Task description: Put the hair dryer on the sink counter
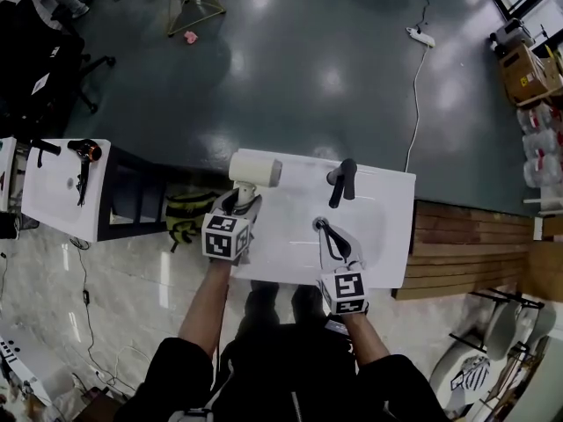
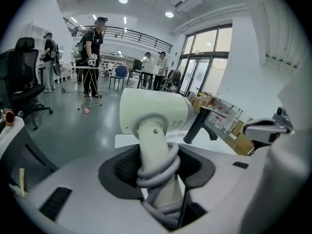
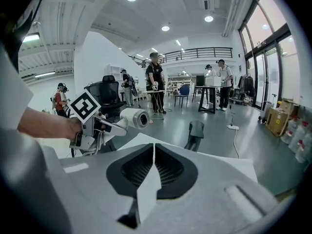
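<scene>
**Head view: dryer held by its handle at the counter's far-left corner**

The left gripper point(image 1: 237, 207) is clamped on the handle of the white hair dryer point(image 1: 256, 169). The grey cord point(image 2: 157, 172) is wound round that handle, so nothing trails or snags. The barrel sits crosswise above the jaws, over the far-left corner of the white sink counter point(image 1: 391, 196). In the right gripper view the dryer looks raised clear of the surface, so I judge it not yet set down. Gripping the handle probably leaves the barrel free to touch down first.

The right gripper point(image 1: 332, 238) has its jaws pressed together on nothing. It hovers over the basin by the drain, out of the dryer's way.

The black faucet point(image 1: 341, 183) stands near the barrel on its right. The counter's left edge runs almost under the left gripper, with only floor beyond it. The bare strip between that edge and the faucet is the open room. A safe placement would move inward from the edge and stop short of the faucet.
</scene>
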The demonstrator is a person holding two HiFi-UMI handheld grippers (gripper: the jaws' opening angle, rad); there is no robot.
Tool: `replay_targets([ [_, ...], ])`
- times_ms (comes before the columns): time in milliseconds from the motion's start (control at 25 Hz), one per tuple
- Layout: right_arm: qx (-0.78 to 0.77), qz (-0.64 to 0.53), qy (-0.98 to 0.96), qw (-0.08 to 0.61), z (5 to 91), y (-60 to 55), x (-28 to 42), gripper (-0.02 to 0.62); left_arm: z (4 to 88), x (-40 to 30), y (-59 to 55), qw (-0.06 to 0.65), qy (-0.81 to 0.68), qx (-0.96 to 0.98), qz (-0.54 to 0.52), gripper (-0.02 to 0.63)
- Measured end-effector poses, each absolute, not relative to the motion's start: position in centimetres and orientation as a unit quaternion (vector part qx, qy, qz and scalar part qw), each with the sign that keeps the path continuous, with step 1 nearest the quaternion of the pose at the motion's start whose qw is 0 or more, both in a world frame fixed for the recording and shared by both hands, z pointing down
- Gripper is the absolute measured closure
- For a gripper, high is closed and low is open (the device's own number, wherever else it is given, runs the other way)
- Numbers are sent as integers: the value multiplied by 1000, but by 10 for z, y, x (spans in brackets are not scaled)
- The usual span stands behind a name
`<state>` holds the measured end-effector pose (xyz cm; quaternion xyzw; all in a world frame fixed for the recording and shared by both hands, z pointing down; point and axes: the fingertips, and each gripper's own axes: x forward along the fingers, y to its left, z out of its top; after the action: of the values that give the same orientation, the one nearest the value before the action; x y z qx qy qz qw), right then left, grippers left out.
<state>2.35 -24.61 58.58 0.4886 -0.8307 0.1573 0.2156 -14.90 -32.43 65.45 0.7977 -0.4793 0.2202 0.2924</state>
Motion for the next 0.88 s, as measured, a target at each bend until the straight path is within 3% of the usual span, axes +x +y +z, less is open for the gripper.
replay_targets([
  [880, 499, 195, -813, 230, 611, -248, 32, 589, 717, -161, -345, 329, -487, 767, 258, 408],
])
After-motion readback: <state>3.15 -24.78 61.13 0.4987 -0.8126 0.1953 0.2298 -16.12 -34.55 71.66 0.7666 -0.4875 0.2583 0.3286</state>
